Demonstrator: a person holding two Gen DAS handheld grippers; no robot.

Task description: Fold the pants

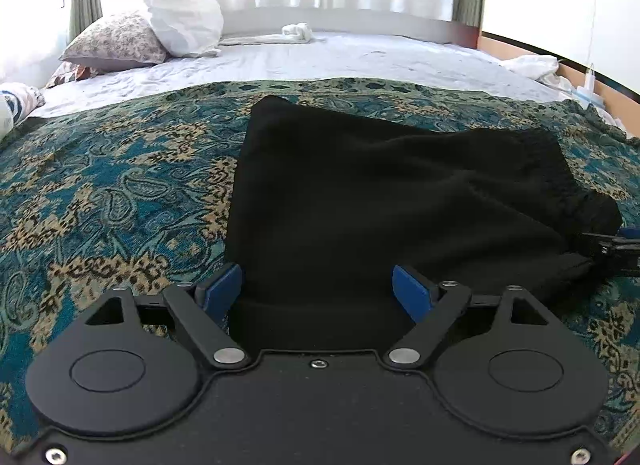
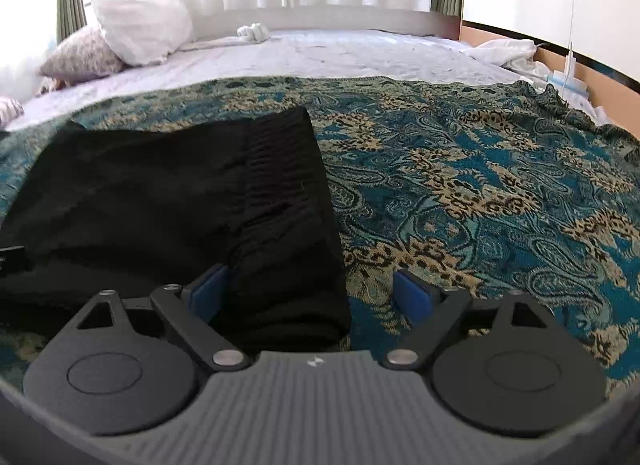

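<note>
On the paisley spread, black pants lie folded, thick-layered.

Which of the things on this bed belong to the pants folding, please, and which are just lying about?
Job:
black pants
left claw
right claw
paisley blanket beneath

Lying about:
white pillow
floral pillow
rolled white cloth
crumpled white fabric

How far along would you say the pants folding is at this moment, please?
Mostly done, it seems: the black pants lie as a compact layered bundle on the patterned blanket, ribbed waistband at one end. In hand: both tongs stand open at the near edge, left tongs and right tongs, gripping nothing. Left: perhaps one more fold, or smoothing the uneven edges.
</note>
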